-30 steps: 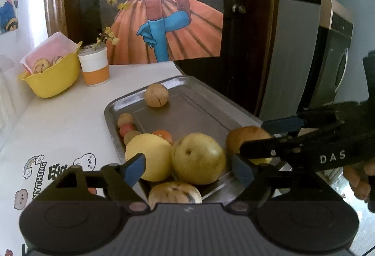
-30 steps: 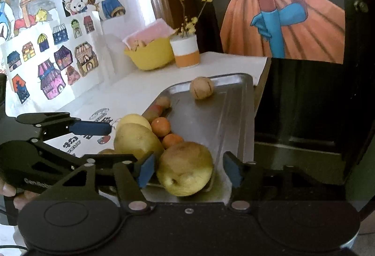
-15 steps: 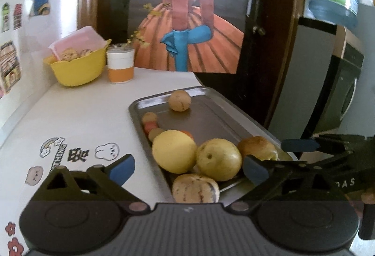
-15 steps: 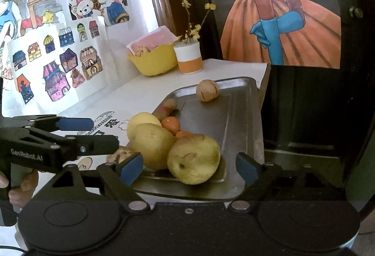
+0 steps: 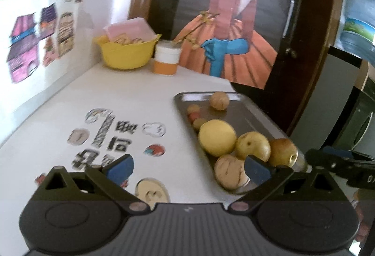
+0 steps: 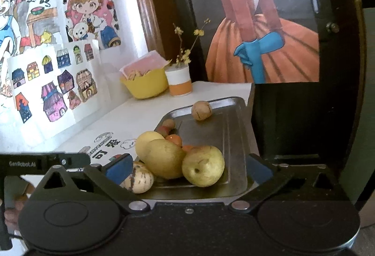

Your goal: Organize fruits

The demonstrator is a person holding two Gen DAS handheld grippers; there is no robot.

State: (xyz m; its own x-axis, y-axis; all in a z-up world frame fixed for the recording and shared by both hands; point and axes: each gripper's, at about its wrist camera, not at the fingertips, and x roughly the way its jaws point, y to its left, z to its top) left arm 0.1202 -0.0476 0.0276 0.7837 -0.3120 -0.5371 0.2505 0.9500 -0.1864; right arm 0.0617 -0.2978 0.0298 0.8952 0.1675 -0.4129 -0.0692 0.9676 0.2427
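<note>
A metal tray (image 5: 248, 113) (image 6: 225, 129) lies at the white table's right edge. Its near end holds a yellow round fruit (image 5: 216, 137) (image 6: 146, 140), two pears (image 5: 253, 147) (image 6: 202, 165), and a striped melon (image 5: 230, 171) (image 6: 138, 179). Small fruits (image 5: 194, 116) (image 6: 174, 138) line its left side. A brown round fruit (image 5: 219, 100) (image 6: 201, 110) sits at the far end. My left gripper (image 5: 188, 169) is open and empty over the table, left of the tray. My right gripper (image 6: 187, 169) is open and empty, facing the near pear from in front.
A yellow bowl (image 5: 127, 52) (image 6: 146, 84) and a white-and-orange cup (image 5: 166, 60) (image 6: 179, 81) with twigs stand at the back. Cartoon stickers (image 5: 112, 136) cover the tabletop. The wall is to the left; a dark door with a poster (image 6: 257, 45) rises behind the tray.
Both grippers have drawn back from the fruit pile and their jaws stand wider. The left one has swung left over the table. The fruits have not moved.
</note>
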